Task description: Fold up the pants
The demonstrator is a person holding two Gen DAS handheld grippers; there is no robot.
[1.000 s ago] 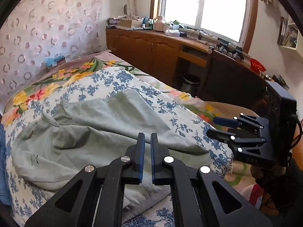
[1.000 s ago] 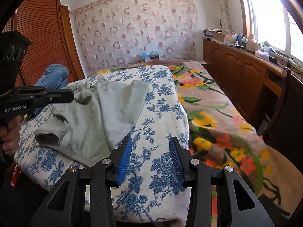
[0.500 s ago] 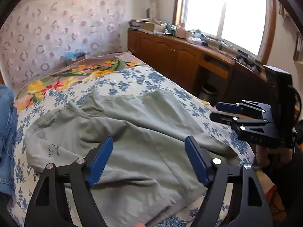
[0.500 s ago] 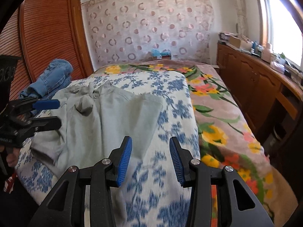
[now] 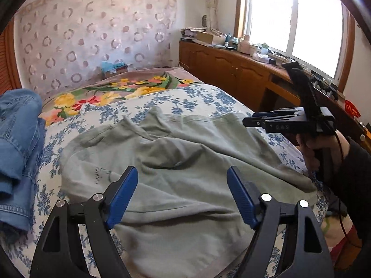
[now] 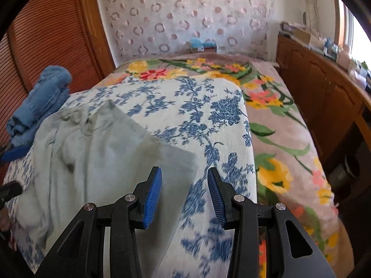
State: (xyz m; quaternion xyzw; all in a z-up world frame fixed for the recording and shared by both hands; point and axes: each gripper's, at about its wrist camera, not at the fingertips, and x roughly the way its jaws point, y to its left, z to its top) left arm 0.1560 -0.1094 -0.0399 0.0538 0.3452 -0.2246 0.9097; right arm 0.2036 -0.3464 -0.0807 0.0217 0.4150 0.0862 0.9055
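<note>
from your left wrist view, your left gripper (image 5: 182,199) hangs low over the pale green pants (image 5: 180,169), its blue pads spread wide apart with nothing between them. the pants lie rumpled across the blue-flowered white cover (image 5: 199,97) of the bed, bunched into soft ridges toward the middle, with a small dark print showing on the cloth near your left pad. a heap of blue denim (image 5: 18,143) sits at the left edge of the bed, just beside the pants. farther back the bed shows a blanket with yellow and red flowers (image 5: 111,92), and a small box (image 5: 114,68) rests against the patterned curtain wall. your right gripper (image 5: 257,121) comes in from the right, held in your right hand (image 5: 317,148), level above the far right edge of the pants; from this side you cannot tell how far its fingers are parted. a wooden cabinet (image 5: 231,69) runs under the bright window.

from your right wrist view, your right gripper (image 6: 184,194) has its pads moderately apart and grips nothing. it hovers over a flat corner of the pants (image 6: 99,157), where the green cloth meets the flowered cover (image 6: 208,115). the lower part of this view is blurred. the denim heap (image 6: 39,106) lies at the left by the slatted wooden door (image 6: 46,34).
</note>
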